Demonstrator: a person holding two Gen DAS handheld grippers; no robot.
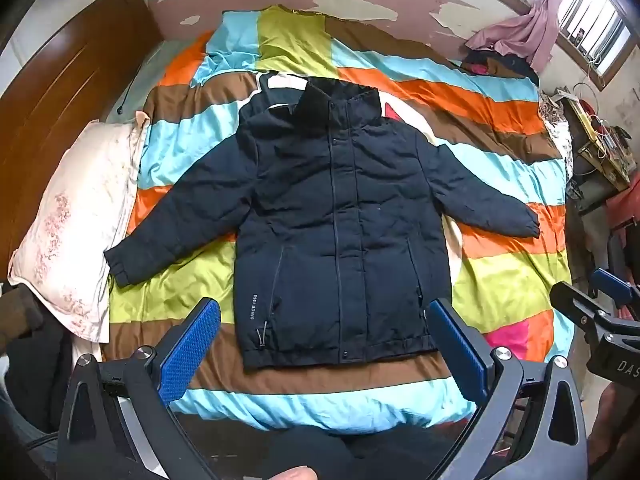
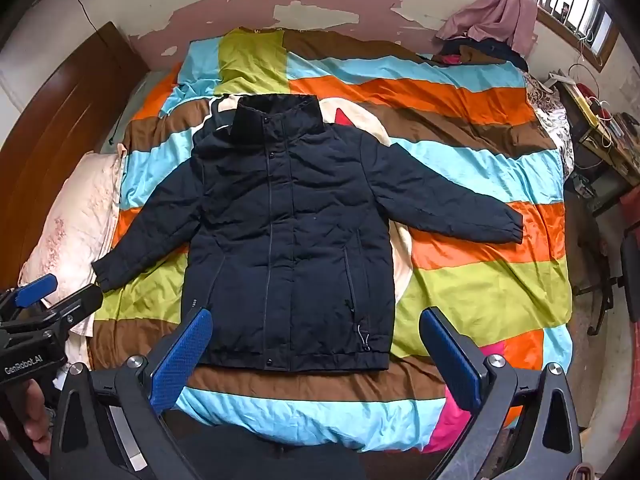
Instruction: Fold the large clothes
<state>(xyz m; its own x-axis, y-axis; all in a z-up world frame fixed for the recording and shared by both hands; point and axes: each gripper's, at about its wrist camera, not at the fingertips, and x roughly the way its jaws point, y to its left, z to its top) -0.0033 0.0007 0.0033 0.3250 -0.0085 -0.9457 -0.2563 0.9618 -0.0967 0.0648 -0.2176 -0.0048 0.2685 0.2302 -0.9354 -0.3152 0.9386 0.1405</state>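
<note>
Dark navy jacket (image 1: 332,216) lies flat, zipped, sleeves spread, centre frame on striped bedspread (image 1: 500,280). Left gripper (image 1: 324,344) and right gripper (image 2: 316,354), both spread wide and empty, hover above the hem, lower frame.

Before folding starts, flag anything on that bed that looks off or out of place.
The dark jacket lies flat, sleeves spread, but a cream garment sits bunched underneath it, poking out at the collar and side. The wall paint above the bed is peeling.

Peeling pink wall (image 2: 320,4) behind bed w/ striped quilt (image 2: 480,280); wood headboard (image 1: 60,92) left, barred window (image 1: 592,12) top right, daylight; cluttered shelf (image 1: 600,152) right.
</note>
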